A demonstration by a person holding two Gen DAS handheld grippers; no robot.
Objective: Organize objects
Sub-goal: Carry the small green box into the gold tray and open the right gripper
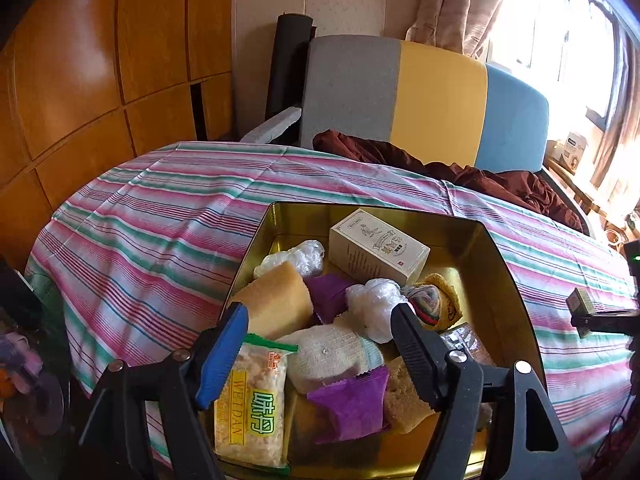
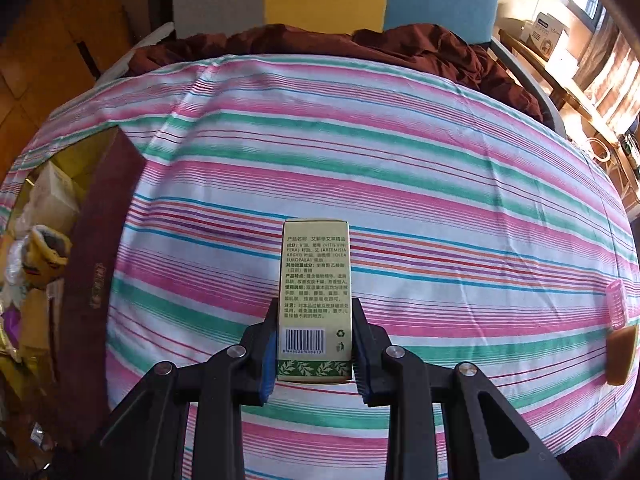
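A gold tin box (image 1: 508, 272) sits on the striped bedsheet and holds several items: a cream carton (image 1: 378, 246), a yellow sponge (image 1: 276, 304), purple cloths (image 1: 352, 404), white socks (image 1: 328, 352), plastic wraps (image 1: 372, 304) and a snack packet (image 1: 252, 396). My left gripper (image 1: 320, 344) is open just above the tin's near side, holding nothing. My right gripper (image 2: 314, 348) is shut on a green and cream carton (image 2: 316, 280) with a barcode, held over the sheet to the right of the tin (image 2: 100, 220). The right gripper's tip with that carton shows in the left wrist view (image 1: 582, 308).
A striped sheet (image 2: 440, 200) covers the bed. A maroon blanket (image 2: 360, 48) is bunched at the far edge before a grey, yellow and blue headboard (image 1: 436, 96). A pink item (image 2: 616, 304) and a brown block (image 2: 620, 356) lie at the right edge. Wooden wardrobe (image 1: 100, 80) at left.
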